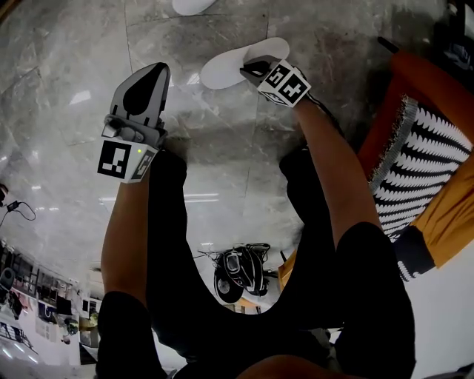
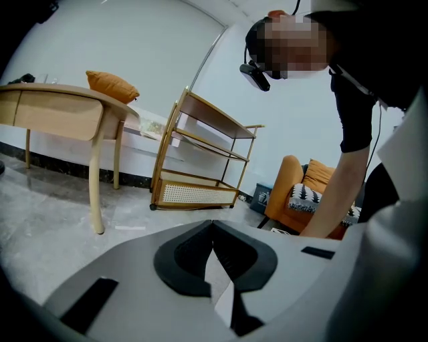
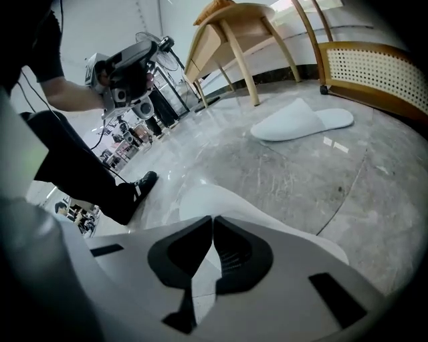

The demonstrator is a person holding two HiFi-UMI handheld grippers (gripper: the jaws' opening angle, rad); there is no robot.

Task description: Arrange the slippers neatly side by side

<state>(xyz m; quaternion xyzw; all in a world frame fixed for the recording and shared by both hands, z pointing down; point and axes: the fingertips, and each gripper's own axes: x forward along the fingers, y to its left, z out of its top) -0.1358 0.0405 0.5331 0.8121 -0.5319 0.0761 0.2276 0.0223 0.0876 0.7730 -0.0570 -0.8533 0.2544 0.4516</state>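
Note:
My right gripper (image 1: 247, 70) (image 3: 212, 219) is shut on the edge of a white slipper (image 1: 226, 66) (image 3: 227, 200), which spreads out just past its jaw tips over the grey marble floor. The second white slipper (image 1: 191, 6) (image 3: 302, 120) lies flat farther off, near a table leg. To the left, my left gripper (image 1: 158, 69) (image 2: 214, 224) hangs above bare floor, shut with nothing in it. It also shows at the upper left of the right gripper view as the left gripper (image 3: 127, 67), held well away from both slippers.
An orange armchair (image 1: 426, 215) (image 2: 292, 194) with a black-and-white cushion stands to the right. A wooden table (image 2: 60, 107) (image 3: 234, 27) and a rattan shelf trolley (image 2: 200, 170) (image 3: 374, 73) stand beyond the slippers. The person's legs and a black shoe (image 3: 130, 194) are close by.

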